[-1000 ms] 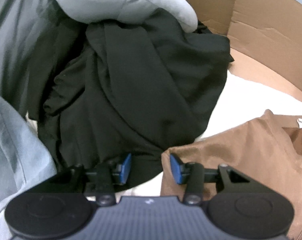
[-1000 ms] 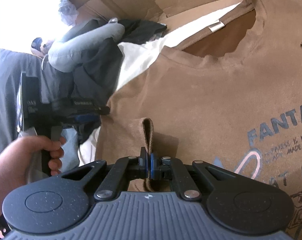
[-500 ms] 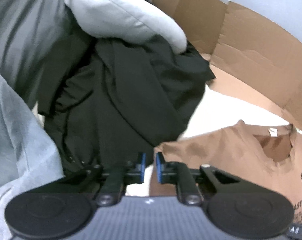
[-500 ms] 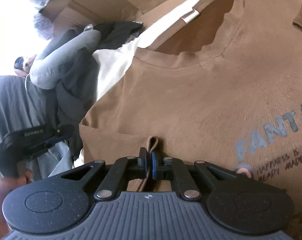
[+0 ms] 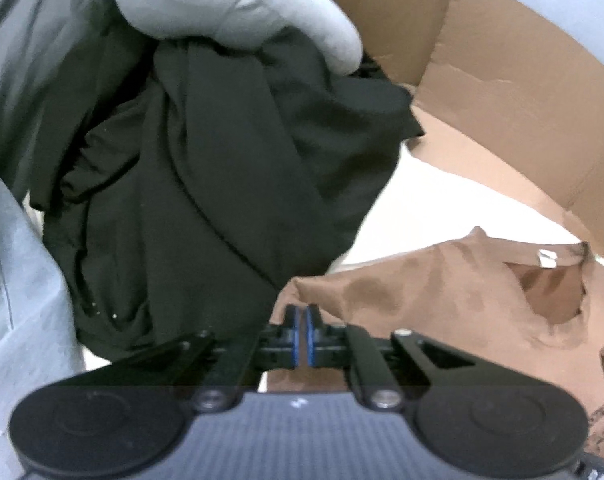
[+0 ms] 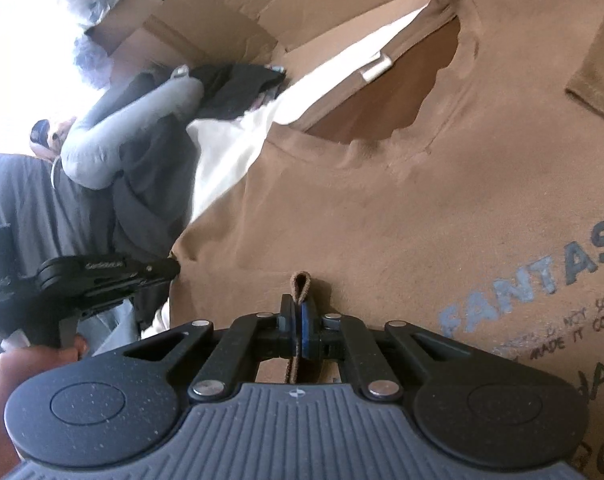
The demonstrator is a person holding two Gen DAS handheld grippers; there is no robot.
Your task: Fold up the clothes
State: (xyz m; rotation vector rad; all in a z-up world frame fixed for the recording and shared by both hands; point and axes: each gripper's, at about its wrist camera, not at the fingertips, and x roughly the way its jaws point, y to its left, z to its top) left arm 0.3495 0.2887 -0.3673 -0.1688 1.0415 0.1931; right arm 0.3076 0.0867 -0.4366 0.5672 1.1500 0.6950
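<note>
The brown T-shirt [image 6: 402, 200] lies spread, print side up, on a white surface [image 5: 442, 200], with flattened cardboard [image 5: 522, 92] behind its collar. The right hand-held gripper [image 6: 297, 320] has its blue pads pressed together on a small fold of the shirt's fabric, a loop of brown cloth poking up between them, so it has a firm pinch along this side of the garment. The left hand-held gripper [image 5: 301, 336] sits at the shirt's outer corner; its pads are nearly touching, and from the right wrist view its tip [image 6: 169, 270] meets the brown edge, so it looks clamped on that corner, though the cloth between its pads is not clearly visible.

Holding 2 points along the same side makes sense to me: lifted together, they would carry that whole strip of shirt over toward the middle in 1 straight crease instead of dragging a single corner.

Just beside the left hand-held gripper is a heap of black clothing [image 5: 221, 180] with a pale grey padded item [image 5: 229, 4] on top, and grey garments [image 5: 9, 300] further left. That pile crowds the shirt's corner, so the fold probably has to swing away from it
</note>
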